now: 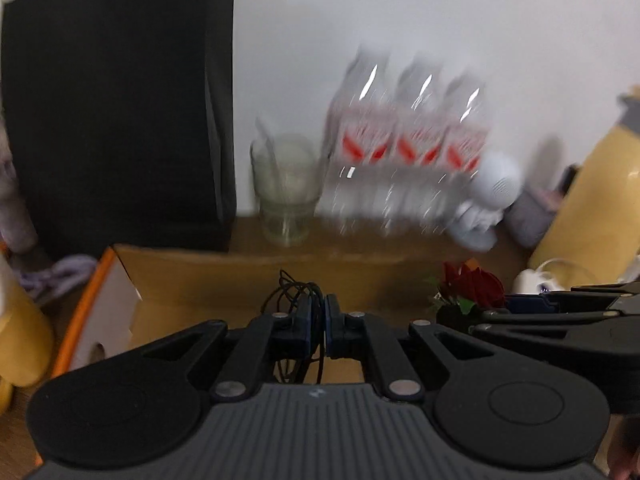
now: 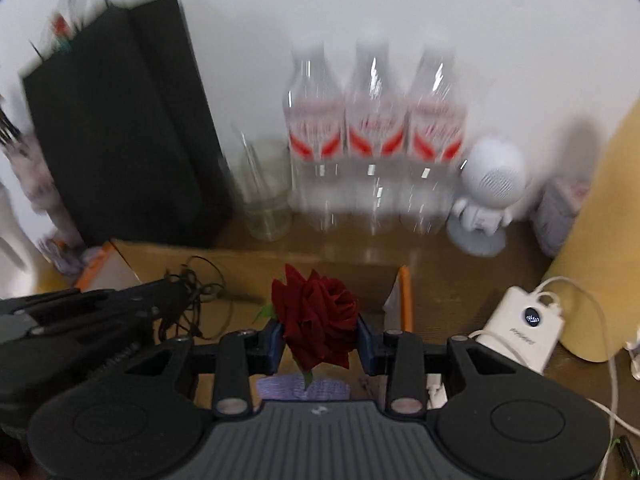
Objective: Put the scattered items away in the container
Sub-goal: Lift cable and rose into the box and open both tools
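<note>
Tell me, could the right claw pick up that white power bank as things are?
Probably not yet: the right claw is already shut on a red rose, so it has no free grip. The power bank lies uncovered just beside it on the table.

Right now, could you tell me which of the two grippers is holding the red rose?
The right gripper holds the red rose between its fingers; the left gripper is shut on a tangled black cable instead.

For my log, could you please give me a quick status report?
Left hand-held gripper shut on black cable. Right hand-held gripper holding red rose. Both above cardboard box.
</note>
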`<control>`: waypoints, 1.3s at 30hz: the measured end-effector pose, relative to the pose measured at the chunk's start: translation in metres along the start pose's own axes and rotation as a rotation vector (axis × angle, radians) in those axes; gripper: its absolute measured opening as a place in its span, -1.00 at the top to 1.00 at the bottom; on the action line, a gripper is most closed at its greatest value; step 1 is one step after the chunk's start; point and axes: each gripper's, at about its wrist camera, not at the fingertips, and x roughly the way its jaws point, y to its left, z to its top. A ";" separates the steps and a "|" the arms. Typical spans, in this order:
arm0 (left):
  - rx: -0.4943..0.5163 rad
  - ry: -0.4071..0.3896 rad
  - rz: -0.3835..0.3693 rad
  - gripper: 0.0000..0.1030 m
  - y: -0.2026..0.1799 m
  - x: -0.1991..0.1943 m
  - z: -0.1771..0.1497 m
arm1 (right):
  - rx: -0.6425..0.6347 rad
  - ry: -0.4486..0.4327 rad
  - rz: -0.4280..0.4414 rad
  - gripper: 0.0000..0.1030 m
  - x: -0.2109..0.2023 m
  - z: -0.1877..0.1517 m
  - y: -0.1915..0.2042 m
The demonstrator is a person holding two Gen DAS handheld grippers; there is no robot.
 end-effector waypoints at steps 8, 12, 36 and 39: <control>0.006 0.146 -0.022 0.83 0.005 0.058 -0.013 | -0.134 0.253 -0.097 0.34 0.075 0.004 0.008; -0.009 0.200 -0.025 0.67 0.004 0.073 -0.011 | -0.188 0.246 -0.120 0.06 0.086 0.013 0.008; 0.042 0.221 0.101 -0.93 0.025 -0.041 0.028 | 0.018 0.211 -0.020 -0.67 -0.033 0.028 0.004; 0.008 0.226 0.086 -0.96 0.028 -0.062 0.028 | 0.006 0.195 -0.024 -0.69 -0.056 0.024 0.012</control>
